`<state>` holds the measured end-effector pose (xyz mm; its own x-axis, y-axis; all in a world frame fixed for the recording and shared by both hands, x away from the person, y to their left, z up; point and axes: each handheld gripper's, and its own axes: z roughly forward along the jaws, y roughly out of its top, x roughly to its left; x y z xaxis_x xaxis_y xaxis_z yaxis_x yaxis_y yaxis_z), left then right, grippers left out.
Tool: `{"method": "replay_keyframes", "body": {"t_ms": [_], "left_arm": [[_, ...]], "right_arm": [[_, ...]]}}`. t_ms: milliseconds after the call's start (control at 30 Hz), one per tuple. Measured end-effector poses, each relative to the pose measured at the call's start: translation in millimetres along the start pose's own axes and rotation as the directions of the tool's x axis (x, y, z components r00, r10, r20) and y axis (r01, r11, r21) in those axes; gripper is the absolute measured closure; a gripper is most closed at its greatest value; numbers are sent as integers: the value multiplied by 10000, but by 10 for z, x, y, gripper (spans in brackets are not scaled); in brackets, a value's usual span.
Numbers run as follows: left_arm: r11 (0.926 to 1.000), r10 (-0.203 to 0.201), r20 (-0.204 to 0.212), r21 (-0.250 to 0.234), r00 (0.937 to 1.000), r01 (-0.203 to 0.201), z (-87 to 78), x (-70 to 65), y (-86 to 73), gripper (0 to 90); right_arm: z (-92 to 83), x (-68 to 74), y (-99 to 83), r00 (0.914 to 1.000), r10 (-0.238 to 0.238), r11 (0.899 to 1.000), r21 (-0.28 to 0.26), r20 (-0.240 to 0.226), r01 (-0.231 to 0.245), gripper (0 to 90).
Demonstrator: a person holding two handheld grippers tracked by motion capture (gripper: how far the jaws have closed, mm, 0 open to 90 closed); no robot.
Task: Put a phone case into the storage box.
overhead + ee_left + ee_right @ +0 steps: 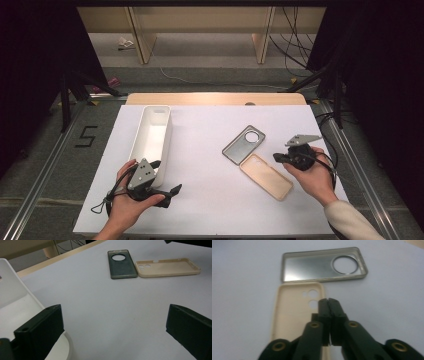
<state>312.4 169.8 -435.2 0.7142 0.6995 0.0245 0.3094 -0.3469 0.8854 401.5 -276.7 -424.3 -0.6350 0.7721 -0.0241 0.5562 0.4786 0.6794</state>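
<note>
While flat, beige phone case [266, 176] runs diagonally, camera holes toward grey case [243, 144].

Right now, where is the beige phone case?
In the high view the beige case lies on the table's right side, just in front of the grey case and beside the right claw.

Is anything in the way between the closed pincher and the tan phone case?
Nothing visible is. The right gripper, jaws shut and empty, hovers right over the beige soft phone case lying flat on the white table. The grey phone case with the round hole lies just beyond it, not between them.
</note>
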Motion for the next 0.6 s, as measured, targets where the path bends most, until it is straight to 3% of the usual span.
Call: {"method": "replay_keyframes", "body": {"t_ms": [100,200,333,600], "left_arm": [[10000,-27,3,-4,10000,27,-1,6,-5,5],[10000,-74,-4,-48,10000,74,-12,10,-6,5],[10000,-14,21,-33,10000,14,-14,0,-6,5],[10000,-62,31,-60,10000,63,-21,2,-10,5]], "right_arm": [[174,-111,167,9995,60,9978,653,312,-80,900],[378,-212,300,9985,68,9894,1445,537,-145,900],[618,-328,433,9963,122,9687,2461,853,-330,900],[901,-436,622,9924,107,9320,3583,1228,-543,900]]}}
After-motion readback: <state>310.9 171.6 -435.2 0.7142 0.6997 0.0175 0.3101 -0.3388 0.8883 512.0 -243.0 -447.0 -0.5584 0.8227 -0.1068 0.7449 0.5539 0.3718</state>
